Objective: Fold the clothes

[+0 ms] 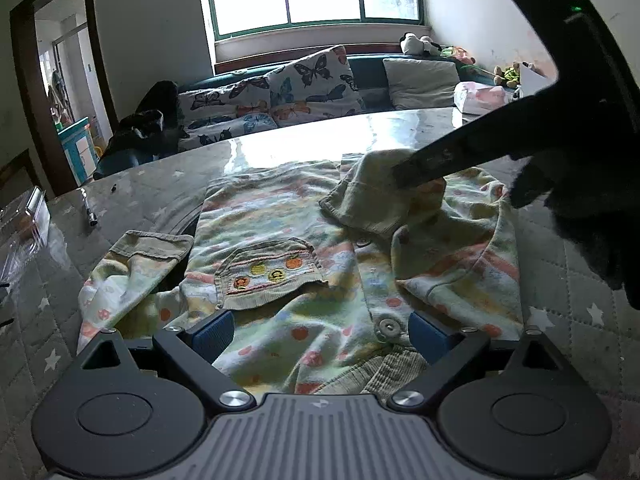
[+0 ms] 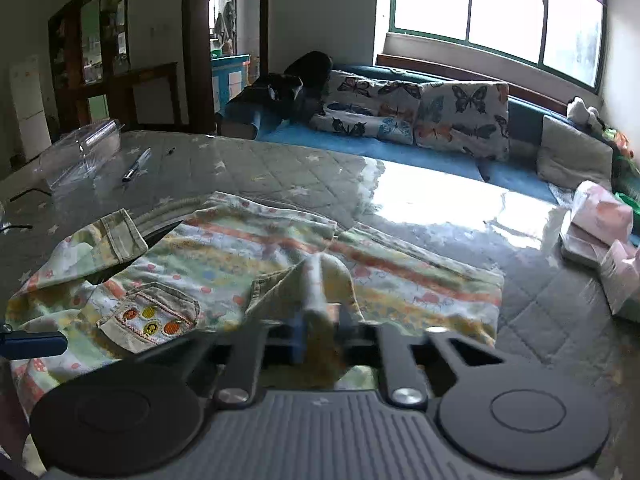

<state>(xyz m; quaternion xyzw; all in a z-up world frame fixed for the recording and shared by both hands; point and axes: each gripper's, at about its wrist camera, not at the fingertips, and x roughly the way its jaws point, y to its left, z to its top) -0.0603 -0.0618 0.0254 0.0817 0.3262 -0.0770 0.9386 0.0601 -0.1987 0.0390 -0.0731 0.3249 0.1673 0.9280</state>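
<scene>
A child's pastel jacket with dots, stripes and an embroidered pocket lies spread on the table. My left gripper hovers open over the jacket's near edge by a snap button, with nothing between its blue pads. My right gripper is shut on the right sleeve, whose cuff is lifted and carried over the jacket's front. In the left wrist view the right gripper reaches in from the upper right, held by a gloved hand. The left sleeve lies flat, out to the side.
The table has a quilted star cover under glass. A pen and a clear plastic box sit at its left end. Pink packages lie at its right end. A sofa with butterfly pillows stands behind.
</scene>
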